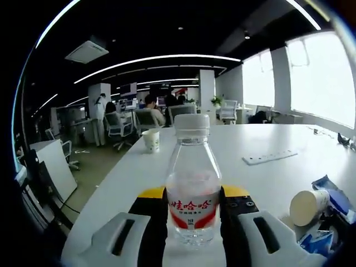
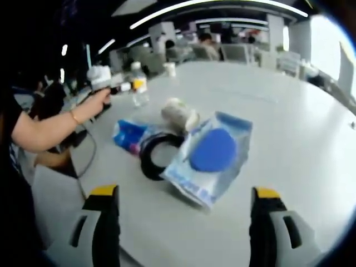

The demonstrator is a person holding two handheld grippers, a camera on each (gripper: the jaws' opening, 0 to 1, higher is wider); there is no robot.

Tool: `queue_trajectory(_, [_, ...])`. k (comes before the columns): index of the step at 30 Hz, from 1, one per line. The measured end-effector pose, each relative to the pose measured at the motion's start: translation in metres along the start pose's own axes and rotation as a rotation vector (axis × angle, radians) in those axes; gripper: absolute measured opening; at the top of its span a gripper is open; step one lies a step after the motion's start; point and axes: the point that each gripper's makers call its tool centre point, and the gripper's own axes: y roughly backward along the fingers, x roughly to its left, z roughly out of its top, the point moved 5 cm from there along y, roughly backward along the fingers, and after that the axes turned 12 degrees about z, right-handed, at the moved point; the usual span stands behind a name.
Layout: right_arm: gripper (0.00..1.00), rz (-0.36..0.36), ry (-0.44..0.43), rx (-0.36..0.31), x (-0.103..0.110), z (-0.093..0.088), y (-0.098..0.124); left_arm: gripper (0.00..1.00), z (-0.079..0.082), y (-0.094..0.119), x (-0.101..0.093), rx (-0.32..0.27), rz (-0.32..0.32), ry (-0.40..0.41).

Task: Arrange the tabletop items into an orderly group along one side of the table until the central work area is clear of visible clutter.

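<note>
Left gripper (image 1: pixel 193 225) clamped on upright water bottle (image 1: pixel 193 183); right gripper (image 2: pixel 183 222) spread wide, empty, near blue-pad packet (image 2: pixel 210 158) and black tape ring (image 2: pixel 157 153).

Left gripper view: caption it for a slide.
Hand-held gripper closed on an upright water bottle at the white table's edge, a tipped paper cup alongside.

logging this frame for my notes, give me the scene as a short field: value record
left gripper: shut on water bottle
right gripper: open, holding nothing
ahead of right gripper: clear packet with blue disc, black ring, blue packet
tipped over: paper cup
upright far off: second paper cup
surface: white table
</note>
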Motion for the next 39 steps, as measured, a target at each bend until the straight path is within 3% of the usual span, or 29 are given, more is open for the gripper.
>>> queue_trajectory(4, [0.95, 0.002, -0.001, -0.001, -0.0002, -0.0006, -0.0002, 0.34, -0.0012, 0.0003, 0.0013, 0.003, 0.03, 0.02])
queue_trajectory(8, [0.95, 0.006, -0.002, -0.003, 0.0004, -0.0005, -0.0005, 0.34, -0.0024, 0.0027, -0.0011, -0.001, 0.036, -0.01])
queue_trajectory(12, [0.95, 0.006, 0.001, 0.0, 0.0012, -0.0006, -0.0004, 0.35, -0.0049, 0.0041, 0.0053, -0.002, 0.052, 0.033])
queue_trajectory(34, [0.95, 0.014, 0.005, -0.004, 0.0024, 0.0004, 0.001, 0.36, -0.008, 0.0086, 0.0081, 0.027, 0.042, 0.025])
queue_trajectory(37, [0.95, 0.016, 0.012, -0.007, 0.0017, 0.0019, 0.0005, 0.37, -0.007, 0.0055, 0.0078, 0.043, 0.031, 0.019])
queue_trajectory(39, [0.95, 0.017, 0.017, -0.014, 0.0015, 0.0042, 0.0001, 0.44, -0.0061, 0.005, 0.0088, 0.043, 0.031, 0.014])
